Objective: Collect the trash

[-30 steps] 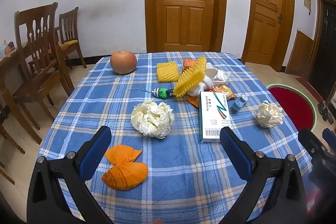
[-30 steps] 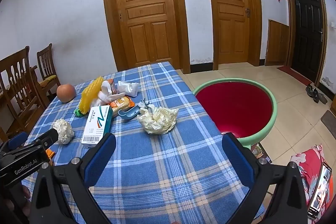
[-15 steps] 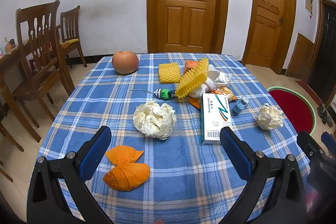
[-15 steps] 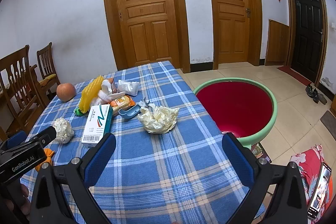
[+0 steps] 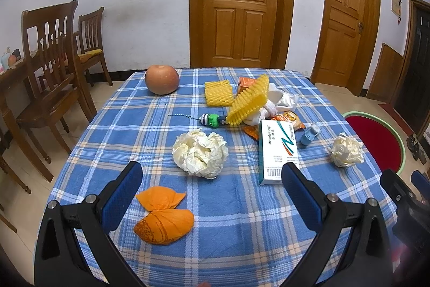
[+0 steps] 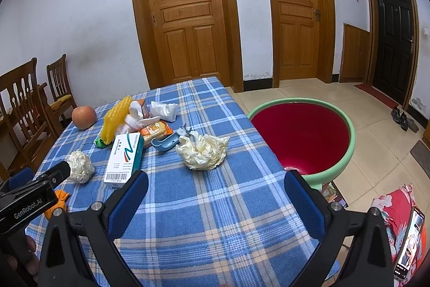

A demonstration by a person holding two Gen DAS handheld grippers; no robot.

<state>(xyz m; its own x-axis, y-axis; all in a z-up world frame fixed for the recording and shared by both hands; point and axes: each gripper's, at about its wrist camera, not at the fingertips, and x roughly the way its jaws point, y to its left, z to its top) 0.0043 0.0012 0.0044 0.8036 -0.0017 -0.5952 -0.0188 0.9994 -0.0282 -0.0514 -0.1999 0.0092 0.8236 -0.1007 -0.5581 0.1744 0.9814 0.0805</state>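
Trash lies on a blue plaid table (image 5: 242,219). A crumpled white paper ball (image 5: 200,153) sits ahead of my open left gripper (image 5: 212,192), with orange peel (image 5: 164,217) by its left finger. A second paper ball (image 5: 346,149) lies at the right; in the right wrist view it (image 6: 203,151) sits ahead of my open right gripper (image 6: 215,195). A white medicine box (image 5: 278,151), yellow foam netting (image 5: 250,104) and snack wrappers (image 6: 156,131) lie in the middle. A red basin with a green rim (image 6: 303,136) stands on the floor right of the table.
An apple-like round fruit (image 5: 162,79) sits at the table's far left. Wooden chairs (image 5: 51,77) stand left of the table. Doors (image 5: 242,2) are behind. A blue scoop (image 6: 164,143) lies by the box. A phone (image 6: 409,241) and red cloth are at lower right.
Both grippers have shifted only slightly; the left view has crept a little nearer the table items. Nothing was grasped or moved.
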